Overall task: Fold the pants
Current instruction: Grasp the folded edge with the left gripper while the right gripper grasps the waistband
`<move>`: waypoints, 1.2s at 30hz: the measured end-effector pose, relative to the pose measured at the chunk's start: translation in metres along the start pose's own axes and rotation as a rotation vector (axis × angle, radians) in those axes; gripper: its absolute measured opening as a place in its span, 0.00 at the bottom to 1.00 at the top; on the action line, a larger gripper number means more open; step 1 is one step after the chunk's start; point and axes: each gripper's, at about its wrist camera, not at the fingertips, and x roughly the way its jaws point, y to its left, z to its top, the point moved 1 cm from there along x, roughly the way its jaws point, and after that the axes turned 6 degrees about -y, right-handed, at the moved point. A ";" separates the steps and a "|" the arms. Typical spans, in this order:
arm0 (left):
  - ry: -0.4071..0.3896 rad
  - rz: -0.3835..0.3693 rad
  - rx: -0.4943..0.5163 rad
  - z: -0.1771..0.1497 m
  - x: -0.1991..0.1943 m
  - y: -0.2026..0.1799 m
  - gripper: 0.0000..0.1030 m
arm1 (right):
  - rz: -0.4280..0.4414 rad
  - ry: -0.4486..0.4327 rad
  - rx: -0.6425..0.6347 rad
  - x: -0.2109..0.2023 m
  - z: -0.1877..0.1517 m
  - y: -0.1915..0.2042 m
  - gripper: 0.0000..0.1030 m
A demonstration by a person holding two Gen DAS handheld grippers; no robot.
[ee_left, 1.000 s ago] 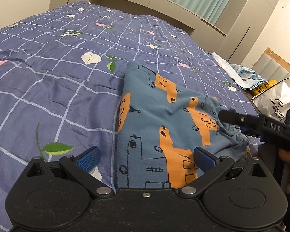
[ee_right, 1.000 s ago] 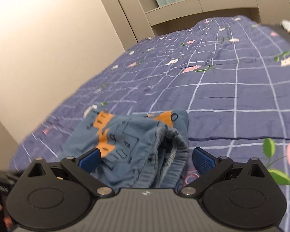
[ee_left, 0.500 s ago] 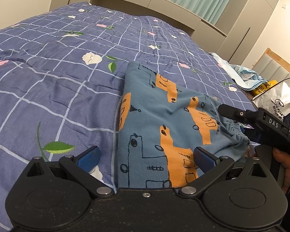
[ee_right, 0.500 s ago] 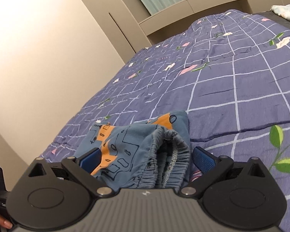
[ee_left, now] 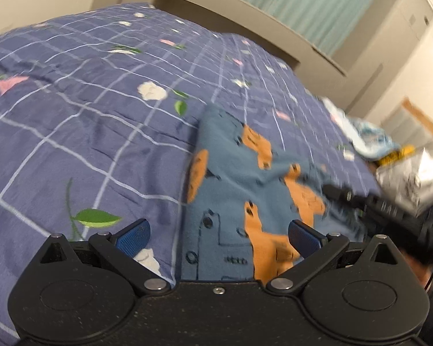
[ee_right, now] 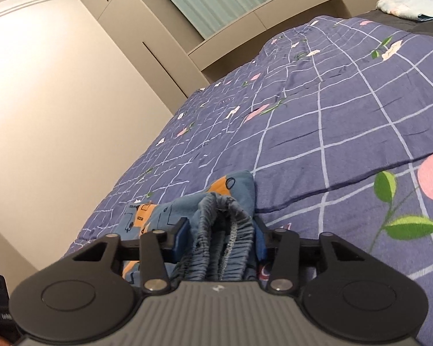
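While the blue cartoon-print cotton pants are lying partly folded on the purple checked bed quilt, their elastic waistband is being clamped by the right gripper; the left gripper is being held released, the final fold judged outstanding.

Blue pants with orange patches and black line drawings, folded lengthwise, lying flat on bed, running from near edge toward far right. Elastic waistband bunched and lifted at near end, gathered ruffles and stitching showing, opening gaping upward. Rest of fabric slightly wrinkled.
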 end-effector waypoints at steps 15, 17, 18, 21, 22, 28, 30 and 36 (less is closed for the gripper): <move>0.050 0.000 0.015 0.003 0.004 -0.007 0.58 | -0.005 -0.017 -0.044 -0.002 -0.004 0.007 0.37; 0.049 0.005 0.014 0.003 0.003 -0.007 0.54 | -0.007 -0.020 -0.054 -0.002 -0.004 0.009 0.35; 0.049 0.008 0.013 0.003 0.003 -0.007 0.53 | -0.008 -0.022 -0.060 -0.003 -0.005 0.010 0.34; 0.050 0.006 0.016 0.004 0.003 -0.007 0.49 | -0.008 -0.031 -0.084 -0.004 -0.006 0.014 0.31; 0.050 0.008 0.017 0.004 0.003 -0.008 0.46 | -0.008 -0.033 -0.091 -0.004 -0.006 0.015 0.30; 0.042 0.021 0.024 0.005 0.002 -0.011 0.32 | -0.014 -0.049 -0.123 -0.005 -0.007 0.020 0.28; 0.039 0.023 0.022 0.006 0.002 -0.010 0.28 | -0.015 -0.056 -0.131 -0.006 -0.007 0.022 0.28; 0.029 0.030 0.013 0.006 0.000 -0.010 0.22 | -0.013 -0.074 -0.136 -0.010 -0.008 0.024 0.27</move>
